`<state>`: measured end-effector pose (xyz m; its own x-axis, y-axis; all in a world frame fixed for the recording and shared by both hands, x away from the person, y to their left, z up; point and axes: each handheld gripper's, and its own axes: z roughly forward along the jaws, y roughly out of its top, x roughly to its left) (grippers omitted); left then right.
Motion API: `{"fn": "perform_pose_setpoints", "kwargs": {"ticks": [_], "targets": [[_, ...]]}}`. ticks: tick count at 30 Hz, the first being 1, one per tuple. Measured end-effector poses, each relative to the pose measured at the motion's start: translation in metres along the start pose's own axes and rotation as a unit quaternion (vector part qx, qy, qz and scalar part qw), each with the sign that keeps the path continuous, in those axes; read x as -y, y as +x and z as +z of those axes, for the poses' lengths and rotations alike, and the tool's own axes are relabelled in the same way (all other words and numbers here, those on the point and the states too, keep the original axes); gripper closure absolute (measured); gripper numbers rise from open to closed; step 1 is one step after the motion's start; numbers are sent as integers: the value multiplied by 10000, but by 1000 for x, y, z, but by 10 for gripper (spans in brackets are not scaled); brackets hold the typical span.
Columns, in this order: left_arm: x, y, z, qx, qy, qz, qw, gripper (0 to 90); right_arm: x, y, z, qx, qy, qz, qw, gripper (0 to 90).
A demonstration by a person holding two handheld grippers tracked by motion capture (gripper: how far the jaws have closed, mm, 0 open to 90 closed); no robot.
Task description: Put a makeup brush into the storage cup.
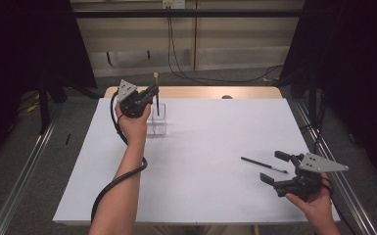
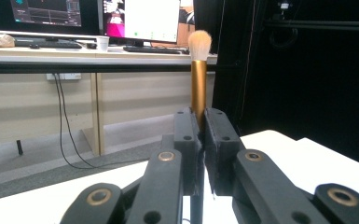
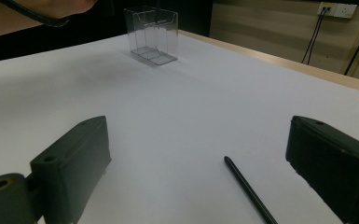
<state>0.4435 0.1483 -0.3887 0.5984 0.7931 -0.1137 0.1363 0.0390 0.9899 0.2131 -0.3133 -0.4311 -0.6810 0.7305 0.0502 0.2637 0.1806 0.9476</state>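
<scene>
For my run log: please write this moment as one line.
left tool: shut on makeup brush, upright over clear holder | right tool: open near black pen

One makeup brush stands upright at 11 o'clock on the table, just above one clear plastic holder. One black pen lies at 4 o'clock. Two grippers are present: the left gripper at 11 o'clock and the right gripper at 4 o'clock.

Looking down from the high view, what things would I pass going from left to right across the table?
Left gripper holding a makeup brush, then the clear holder, the black pencil, the right gripper.
</scene>
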Motion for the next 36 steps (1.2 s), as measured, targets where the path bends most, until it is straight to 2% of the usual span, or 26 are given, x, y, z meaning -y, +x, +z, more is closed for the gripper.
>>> {"fn": "perform_pose_setpoints", "kwargs": {"ticks": [36], "targets": [[18, -1, -1, 58, 31, -93, 9999, 843, 0, 0, 1, -23, 12, 5, 10000, 59]]}}
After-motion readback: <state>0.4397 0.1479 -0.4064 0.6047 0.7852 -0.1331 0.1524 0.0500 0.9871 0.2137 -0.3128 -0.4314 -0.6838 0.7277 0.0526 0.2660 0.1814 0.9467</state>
